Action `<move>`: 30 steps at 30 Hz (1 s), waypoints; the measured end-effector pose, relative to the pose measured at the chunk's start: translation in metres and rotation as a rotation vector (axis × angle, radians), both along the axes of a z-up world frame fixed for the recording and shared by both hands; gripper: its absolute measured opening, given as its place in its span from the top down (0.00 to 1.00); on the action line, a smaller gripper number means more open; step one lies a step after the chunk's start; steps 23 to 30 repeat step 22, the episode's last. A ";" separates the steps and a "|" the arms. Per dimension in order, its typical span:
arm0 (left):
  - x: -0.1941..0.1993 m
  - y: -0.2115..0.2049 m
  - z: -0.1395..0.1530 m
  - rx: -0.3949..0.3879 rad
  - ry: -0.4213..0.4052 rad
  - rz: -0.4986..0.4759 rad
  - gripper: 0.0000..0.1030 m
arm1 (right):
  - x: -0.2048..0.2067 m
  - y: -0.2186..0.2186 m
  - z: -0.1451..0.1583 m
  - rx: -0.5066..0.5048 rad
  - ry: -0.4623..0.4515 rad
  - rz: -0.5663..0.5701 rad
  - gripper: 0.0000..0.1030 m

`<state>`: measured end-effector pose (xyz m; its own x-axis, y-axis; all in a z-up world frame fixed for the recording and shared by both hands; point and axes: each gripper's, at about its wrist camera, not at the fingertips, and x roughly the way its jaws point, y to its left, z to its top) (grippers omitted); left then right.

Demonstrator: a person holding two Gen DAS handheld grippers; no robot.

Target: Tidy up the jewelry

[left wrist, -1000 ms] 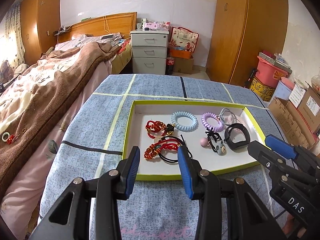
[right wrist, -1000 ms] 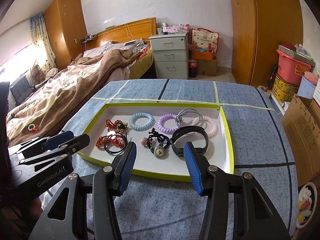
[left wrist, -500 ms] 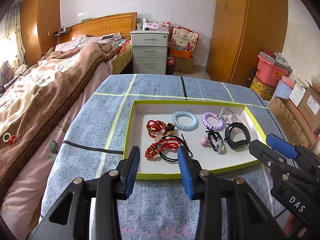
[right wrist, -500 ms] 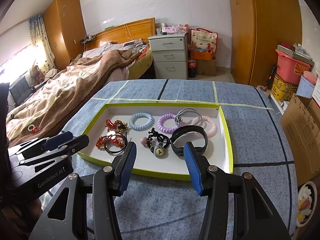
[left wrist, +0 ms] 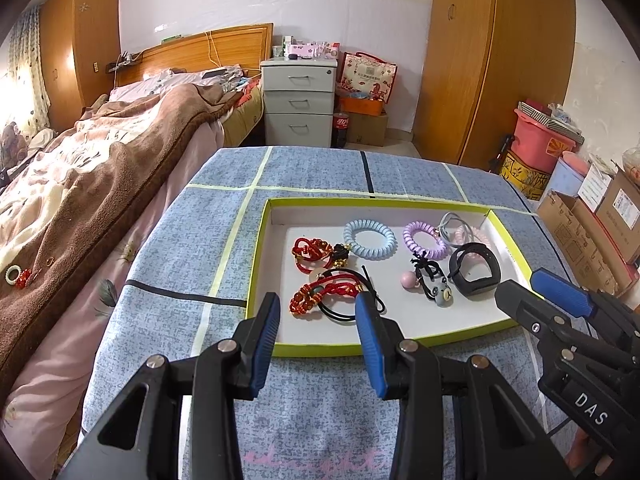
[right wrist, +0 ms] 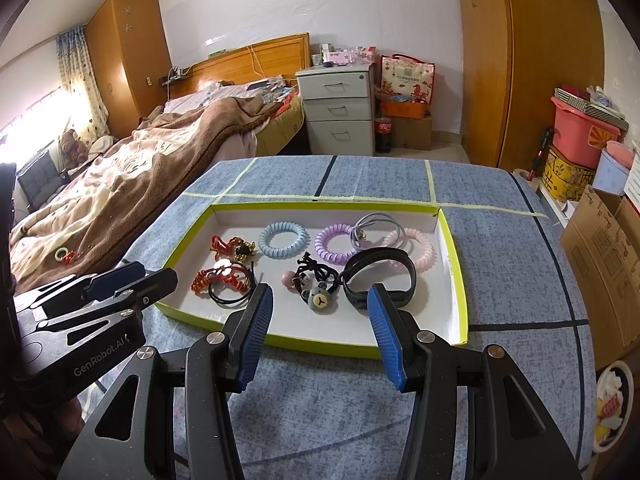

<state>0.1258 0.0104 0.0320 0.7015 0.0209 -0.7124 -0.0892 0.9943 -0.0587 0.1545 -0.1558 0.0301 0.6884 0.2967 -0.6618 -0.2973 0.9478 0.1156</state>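
Here we hold two tongs low over a blue desk [left wrist: 168, 240], both spread wide and gripping nothing. The left tongs [left wrist: 316, 322] hang at the near edge of a shallow tray [left wrist: 256, 276] with a lime rim; the right tongs [right wrist: 320, 314] sit beside them at the same edge. Compared with a second ago, very little has changed: both tongs have drifted a touch, and every piece in the tray lies as it did.

Moving outward, nearest the left tongs lie a red knotted bracelet [left wrist: 320, 294] over a black tie [left wrist: 352, 300]. Nearest the right tongs are a bear charm [right wrist: 320, 300] and a black band [right wrist: 380, 276]. Behind these, in a loose row, sit a second red bracelet [left wrist: 310, 250], a blue coil [left wrist: 370, 239], a purple coil [left wrist: 424, 234], grey ties [right wrist: 370, 226] and a pink coil [right wrist: 416, 250].

All of it already rests inside the tray, some pieces overlapping. We judge this fits either jewelry gathered and awaiting sorting, or a finished arrangement with the tongs backing away.

Beyond the desk, a bed [left wrist: 80, 184] lies to the left, with one small ring [left wrist: 14, 274] on its blanket.
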 end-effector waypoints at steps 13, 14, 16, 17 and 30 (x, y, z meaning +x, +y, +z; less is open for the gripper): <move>0.001 0.000 -0.002 -0.005 -0.001 0.009 0.60 | -0.001 -0.001 0.000 0.000 0.000 -0.003 0.51; 0.002 0.000 -0.003 -0.009 0.000 0.010 0.60 | -0.001 -0.001 0.000 -0.001 0.001 -0.005 0.51; 0.001 0.000 -0.003 -0.018 0.007 0.006 0.60 | -0.001 -0.001 -0.001 0.000 0.003 -0.005 0.51; 0.001 0.000 -0.003 -0.021 0.009 0.005 0.60 | -0.001 0.000 -0.001 0.001 0.003 -0.005 0.51; 0.000 -0.001 -0.003 -0.019 0.012 0.003 0.60 | -0.001 -0.001 -0.001 -0.001 0.003 -0.006 0.51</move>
